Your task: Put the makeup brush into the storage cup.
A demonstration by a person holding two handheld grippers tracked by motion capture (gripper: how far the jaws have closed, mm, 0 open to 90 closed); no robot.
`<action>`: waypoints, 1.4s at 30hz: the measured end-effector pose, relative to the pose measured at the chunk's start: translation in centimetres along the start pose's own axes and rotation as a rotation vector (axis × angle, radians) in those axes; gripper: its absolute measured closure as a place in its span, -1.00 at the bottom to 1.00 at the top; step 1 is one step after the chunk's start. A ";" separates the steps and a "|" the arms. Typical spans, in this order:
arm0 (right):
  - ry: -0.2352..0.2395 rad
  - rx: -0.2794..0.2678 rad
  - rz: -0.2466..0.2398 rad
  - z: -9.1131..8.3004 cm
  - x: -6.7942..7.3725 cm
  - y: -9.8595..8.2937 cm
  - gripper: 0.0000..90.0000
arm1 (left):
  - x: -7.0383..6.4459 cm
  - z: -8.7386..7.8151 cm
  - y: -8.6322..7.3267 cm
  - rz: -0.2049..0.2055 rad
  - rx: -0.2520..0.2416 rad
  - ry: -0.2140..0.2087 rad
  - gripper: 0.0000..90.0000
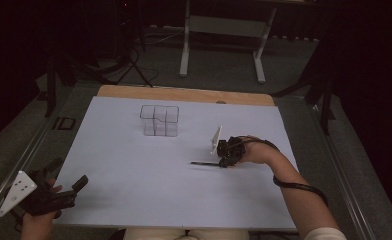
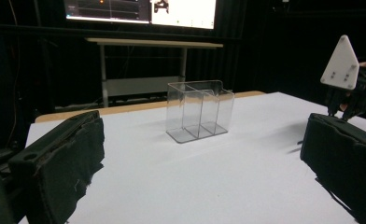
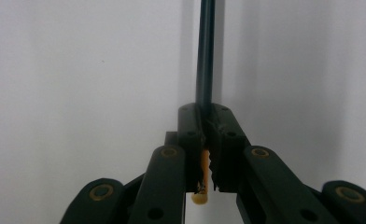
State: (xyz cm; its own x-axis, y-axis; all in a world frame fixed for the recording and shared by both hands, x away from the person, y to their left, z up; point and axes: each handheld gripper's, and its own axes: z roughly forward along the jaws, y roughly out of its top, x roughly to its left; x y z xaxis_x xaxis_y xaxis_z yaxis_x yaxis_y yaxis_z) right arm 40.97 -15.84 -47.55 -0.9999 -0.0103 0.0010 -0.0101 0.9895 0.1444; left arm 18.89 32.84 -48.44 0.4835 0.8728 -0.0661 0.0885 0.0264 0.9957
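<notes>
A thin dark pencil (image 1: 204,163) lies low over the white sheet at the right, its shaft pointing left. My right gripper (image 1: 225,162) is shut on its end; in the right gripper view the shaft (image 3: 205,56) runs up from the closed jaws (image 3: 208,116) and a yellowish tip shows below them. A clear box with compartments (image 1: 159,121) stands at the back middle, also seen ahead in the left gripper view (image 2: 200,111). My left gripper (image 1: 70,174) hovers at the sheet's front left corner, open and holding nothing (image 2: 200,140).
A white sheet (image 1: 134,170) covers the wooden table (image 1: 184,93). Beyond the far edge stands a white frame stand (image 1: 224,25) on the dark floor. A lit monitor (image 2: 139,9) hangs behind it. The other hand's gripper plate (image 2: 342,63) rises at the right.
</notes>
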 end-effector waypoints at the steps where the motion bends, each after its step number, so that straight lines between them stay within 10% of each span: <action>1: -0.001 0.003 0.004 -0.3 0.1 0.0 0.86 | 0.0 0.0 0.0 0.001 0.002 0.000 -0.99; 29: -0.032 0.022 -0.028 -5.5 1.3 0.5 0.86 | -0.6 0.6 0.3 0.014 0.016 -0.051 -0.99; 42: -0.061 0.016 -0.083 -8.3 2.2 1.9 0.86 | -2.3 2.4 2.0 0.054 0.065 -0.197 -0.99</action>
State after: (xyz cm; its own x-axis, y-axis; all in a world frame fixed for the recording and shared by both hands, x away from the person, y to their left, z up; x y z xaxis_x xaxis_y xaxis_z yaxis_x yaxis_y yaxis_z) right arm 38.78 -15.15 -39.09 -0.9939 -0.0843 -0.0711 -0.0928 0.9877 0.1260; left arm 20.06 29.70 -46.48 0.6491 0.7601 -0.0300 0.1105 -0.0553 0.9923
